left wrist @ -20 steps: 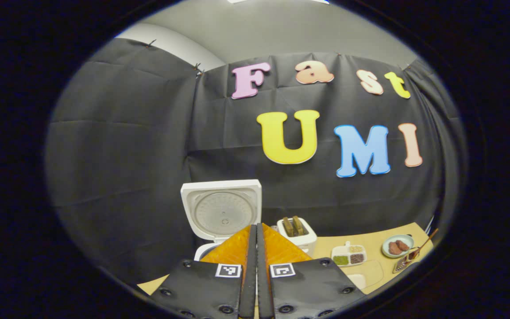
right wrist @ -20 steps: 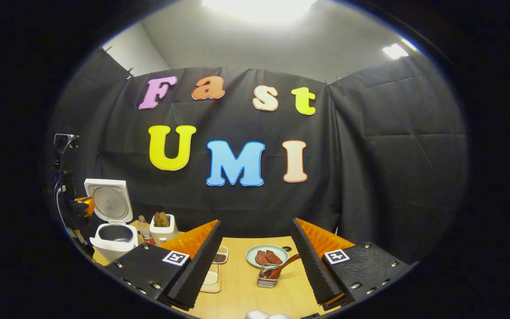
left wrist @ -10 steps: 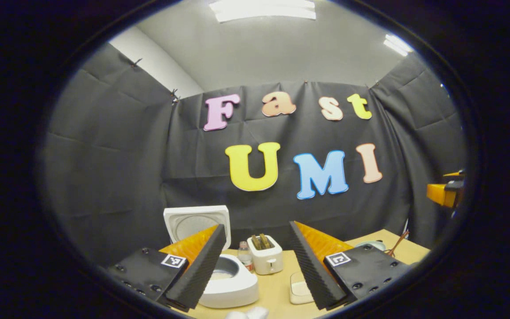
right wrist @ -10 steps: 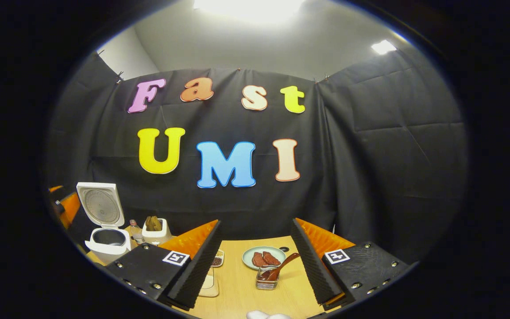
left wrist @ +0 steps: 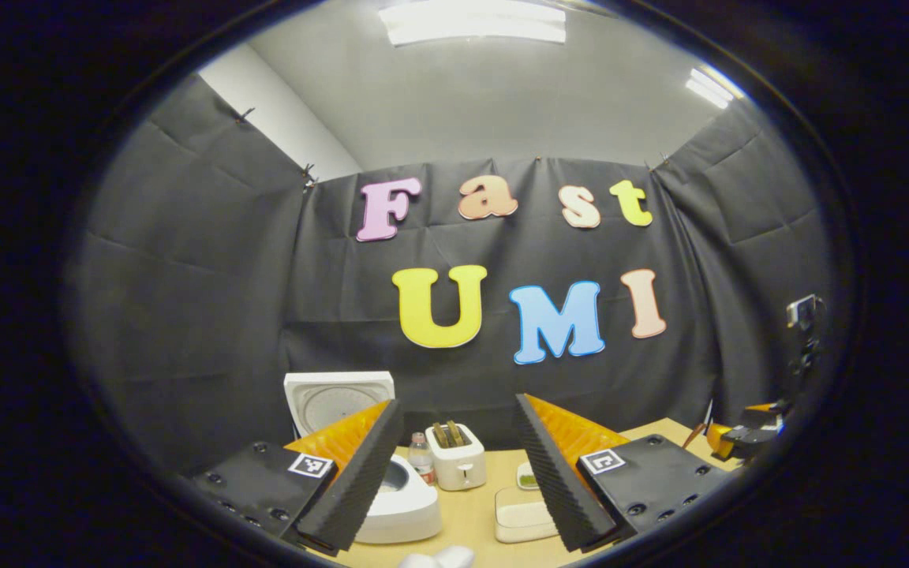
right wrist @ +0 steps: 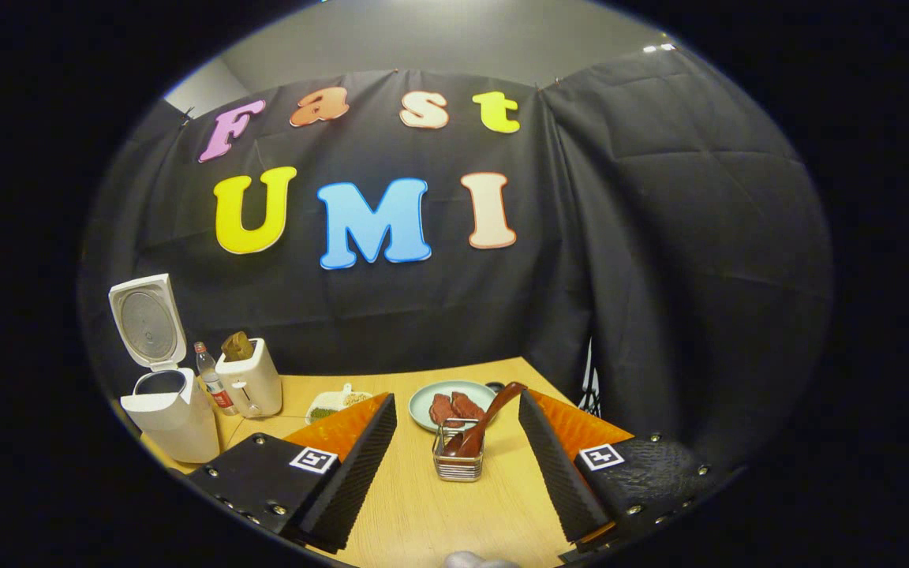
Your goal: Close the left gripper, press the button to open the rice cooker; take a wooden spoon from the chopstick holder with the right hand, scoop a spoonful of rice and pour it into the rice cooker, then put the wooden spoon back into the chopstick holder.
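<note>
Between R gripper (right wrist: pixel 458 446) fingers, spread wide: chopstick holder (right wrist: pixel 458 463) w/ wooden spoon (right wrist: pixel 480 420); L gripper (left wrist: pixel 458 465) fingers also apart.

In the left gripper view, the left tongs (left wrist: pixel 458 473) stand wide apart with nothing between them, raised over the wooden desk (left wrist: pixel 474 513). Behind the left finger sits the white rice cooker (left wrist: pixel 403 501) with its lid (left wrist: pixel 336 398) swung upright, the rim of the pot partly hidden by that finger. Just beside the cooker stands a small bottle (left wrist: pixel 420 456), and next to that a white toaster (left wrist: pixel 458 465). A shallow white tray (left wrist: pixel 521 517) lies nearer, by the right finger. At the far right edge the right tongs (left wrist: pixel 742 438) show, small and unclear.
</note>
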Available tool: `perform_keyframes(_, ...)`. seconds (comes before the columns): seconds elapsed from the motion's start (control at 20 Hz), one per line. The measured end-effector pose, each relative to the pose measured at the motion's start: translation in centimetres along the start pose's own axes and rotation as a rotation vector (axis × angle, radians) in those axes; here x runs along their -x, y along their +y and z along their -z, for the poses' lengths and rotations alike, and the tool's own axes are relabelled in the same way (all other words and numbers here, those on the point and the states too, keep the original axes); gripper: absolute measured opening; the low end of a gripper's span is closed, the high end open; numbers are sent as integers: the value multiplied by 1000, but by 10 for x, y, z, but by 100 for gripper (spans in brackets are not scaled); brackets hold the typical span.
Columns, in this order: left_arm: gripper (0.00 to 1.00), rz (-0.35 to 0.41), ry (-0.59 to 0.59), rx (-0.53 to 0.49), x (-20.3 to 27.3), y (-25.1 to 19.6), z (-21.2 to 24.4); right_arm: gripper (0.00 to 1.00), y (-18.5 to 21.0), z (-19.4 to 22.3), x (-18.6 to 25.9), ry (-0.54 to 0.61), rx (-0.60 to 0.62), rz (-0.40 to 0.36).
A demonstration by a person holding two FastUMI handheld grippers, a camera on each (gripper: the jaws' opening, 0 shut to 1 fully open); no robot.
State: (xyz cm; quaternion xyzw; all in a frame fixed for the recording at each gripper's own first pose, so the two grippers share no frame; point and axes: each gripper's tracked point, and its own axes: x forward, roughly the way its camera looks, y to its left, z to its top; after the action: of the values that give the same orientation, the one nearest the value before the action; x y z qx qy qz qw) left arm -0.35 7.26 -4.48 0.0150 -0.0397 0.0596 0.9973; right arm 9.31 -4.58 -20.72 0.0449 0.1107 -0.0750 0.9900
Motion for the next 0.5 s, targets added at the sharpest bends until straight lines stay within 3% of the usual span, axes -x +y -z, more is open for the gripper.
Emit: perform_keyframes(0.5, 99, -111, 72, -20, -17, 3, 26, 97, -32, 75, -151, 123, -105, 43)
